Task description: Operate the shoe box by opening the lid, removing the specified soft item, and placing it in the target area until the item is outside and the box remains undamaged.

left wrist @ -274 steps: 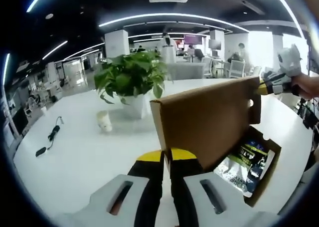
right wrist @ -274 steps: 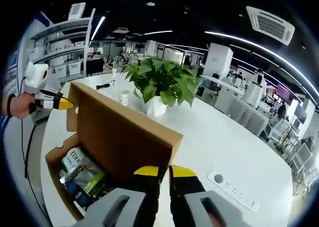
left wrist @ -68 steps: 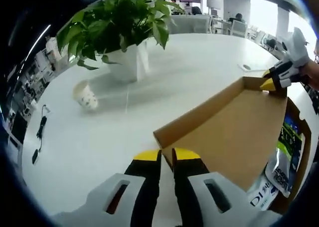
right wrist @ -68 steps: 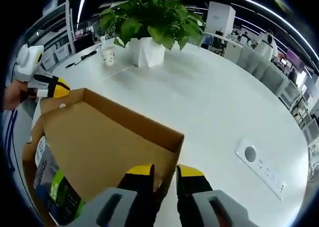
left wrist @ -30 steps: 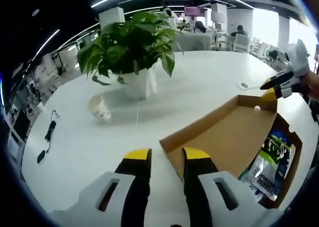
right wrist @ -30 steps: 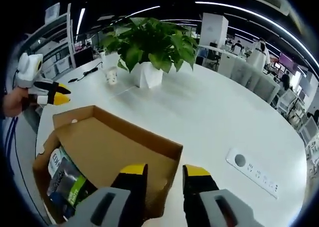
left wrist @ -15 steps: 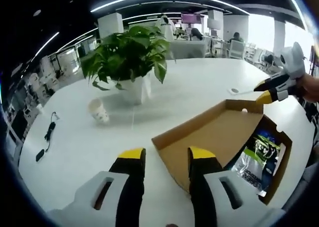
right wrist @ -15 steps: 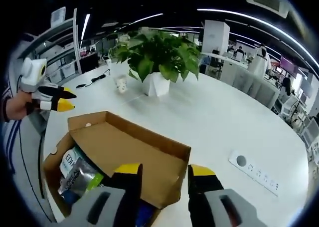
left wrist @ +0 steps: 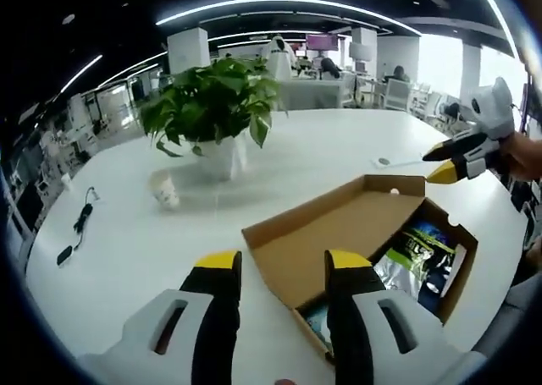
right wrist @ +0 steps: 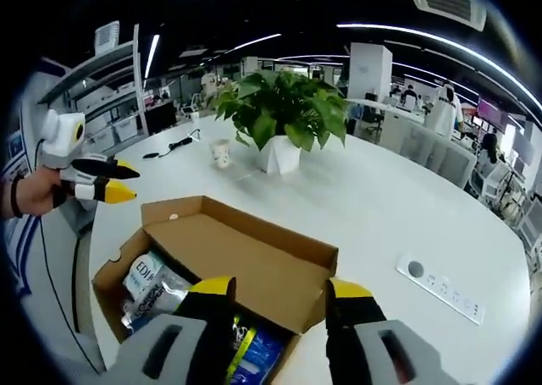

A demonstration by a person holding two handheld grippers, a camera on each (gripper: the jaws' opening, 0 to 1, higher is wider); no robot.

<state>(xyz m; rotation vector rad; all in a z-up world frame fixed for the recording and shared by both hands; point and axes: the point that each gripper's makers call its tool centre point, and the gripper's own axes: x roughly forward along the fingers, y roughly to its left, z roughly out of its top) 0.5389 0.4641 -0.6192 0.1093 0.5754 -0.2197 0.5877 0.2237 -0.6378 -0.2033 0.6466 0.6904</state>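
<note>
The brown cardboard shoe box point(left wrist: 451, 277) lies on the white table point(left wrist: 118, 250) with its lid point(left wrist: 339, 228) folded back flat. Soft silver and green packets point(left wrist: 419, 254) lie inside. My left gripper point(left wrist: 282, 266) stands open just short of the lid's near corner and holds nothing. From the other side, the box point(right wrist: 114, 277) shows packets point(right wrist: 152, 288) and a blue pouch point(right wrist: 254, 351) under the lid point(right wrist: 254, 250). My right gripper point(right wrist: 279, 292) is open above the lid's edge. The right gripper point(left wrist: 453, 158) hovers beyond the box. The left gripper point(right wrist: 102, 182) hangs open at left.
A potted green plant point(left wrist: 212, 106) and a paper cup point(left wrist: 163, 190) stand behind the box. A black cable point(left wrist: 80, 224) lies at the far left. A socket strip point(right wrist: 440, 289) is set in the table at right. Office desks and people fill the background.
Both grippers were shut on the lid's edge and have let go, opened wider and drawn back. The lid now lies folded back, showing more of the packets.
</note>
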